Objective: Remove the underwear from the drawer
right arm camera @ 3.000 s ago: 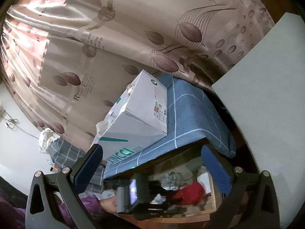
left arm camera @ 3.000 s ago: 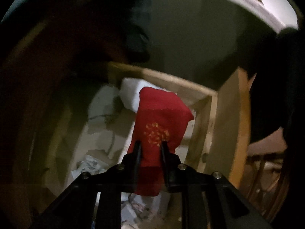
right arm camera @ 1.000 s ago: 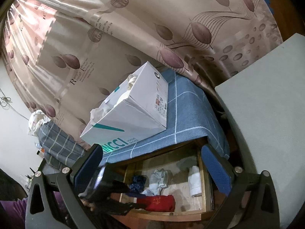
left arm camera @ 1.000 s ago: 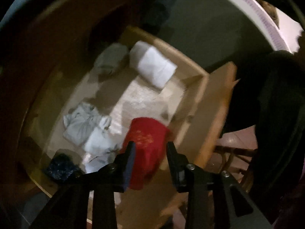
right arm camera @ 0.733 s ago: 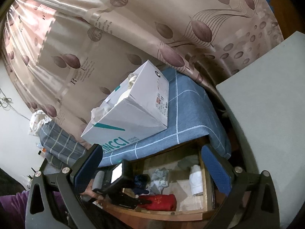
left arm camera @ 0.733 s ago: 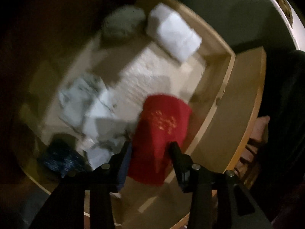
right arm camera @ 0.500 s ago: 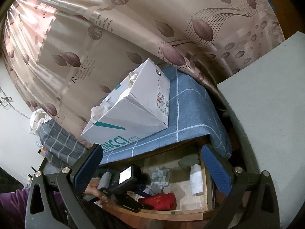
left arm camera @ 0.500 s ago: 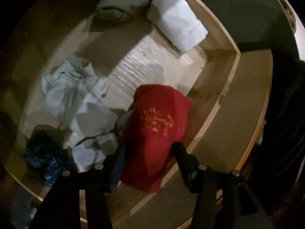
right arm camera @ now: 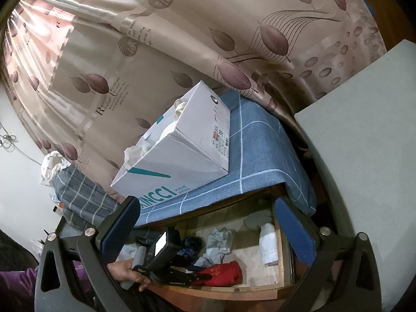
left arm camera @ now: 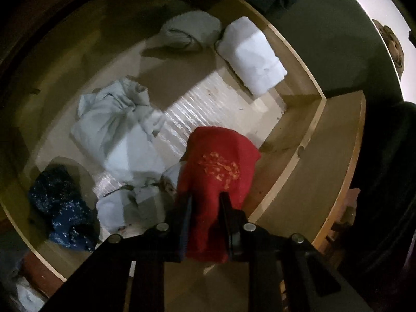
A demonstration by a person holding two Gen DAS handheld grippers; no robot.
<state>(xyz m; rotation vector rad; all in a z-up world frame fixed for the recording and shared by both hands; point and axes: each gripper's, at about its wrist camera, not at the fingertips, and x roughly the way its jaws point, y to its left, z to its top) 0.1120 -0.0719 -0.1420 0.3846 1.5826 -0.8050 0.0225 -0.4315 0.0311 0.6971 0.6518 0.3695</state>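
Note:
Red underwear (left arm camera: pixel 218 166) with an orange print lies at the front right of the open wooden drawer (left arm camera: pixel 299 171). My left gripper (left arm camera: pixel 205 202) points down over it. Its jaws are closing, and both fingers press the near end of the red cloth between them. In the right wrist view a hand holds that left gripper (right arm camera: pixel 202 277) at the drawer's front edge, by the red underwear (right arm camera: pixel 223 273). My right gripper (right arm camera: pixel 205 208) hangs open above the drawer (right arm camera: pixel 221 293) with nothing between its blue pads.
In the drawer lie a crumpled pale blue garment (left arm camera: pixel 117 130), a dark blue patterned one (left arm camera: pixel 59 208), a white folded bundle (left arm camera: pixel 252 57) and a grey bundle (left arm camera: pixel 189 30). A white shoe box (right arm camera: pixel 182 156) sits on the blue checked cover (right arm camera: pixel 260 156) above. A curtain hangs behind.
The left gripper came down closer to the drawer floor with the red cloth. Its jaws widened half a second ago and have narrowed onto the cloth again. The right gripper stayed still.

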